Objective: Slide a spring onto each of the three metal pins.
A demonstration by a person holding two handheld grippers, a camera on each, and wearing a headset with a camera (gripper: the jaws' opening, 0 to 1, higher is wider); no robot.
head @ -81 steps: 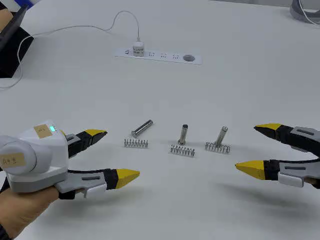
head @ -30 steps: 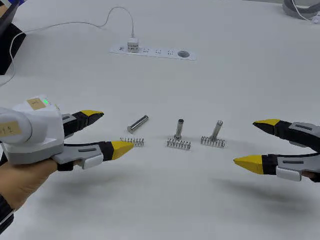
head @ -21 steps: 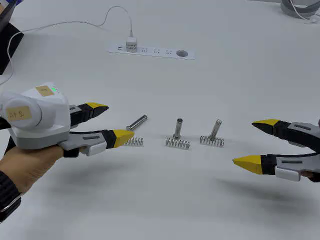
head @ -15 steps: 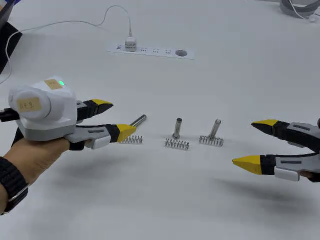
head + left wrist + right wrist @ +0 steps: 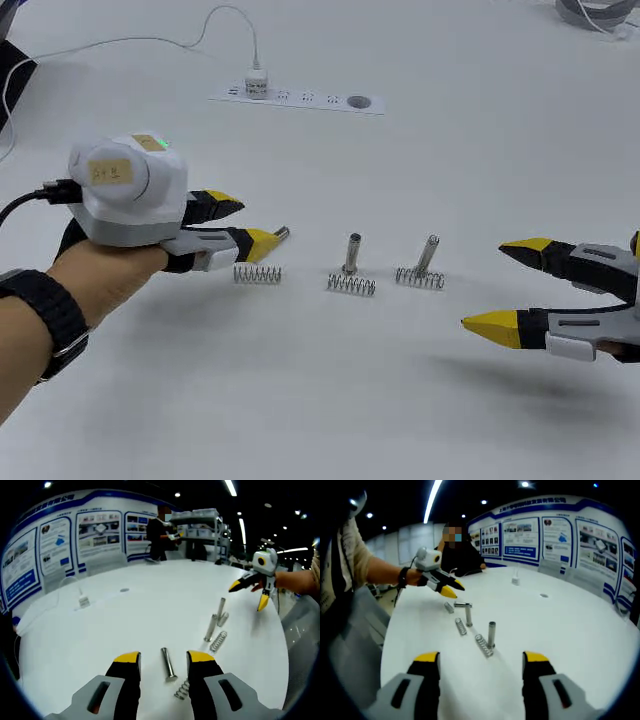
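While its jaws stand apart, the left gripper (image 5: 255, 222) hangs low over the lying pin (image 5: 168, 664), which sits between its tips, the first spring (image 5: 257, 274) just beside it. Farther along stand the middle pin (image 5: 352, 253) and third pin (image 5: 428, 254), the second spring (image 5: 351, 285) and third spring (image 5: 419, 279) at their feet. Beyond them the right gripper (image 5: 486, 285) hangs, jaws wide, above the table (image 5: 330, 400).
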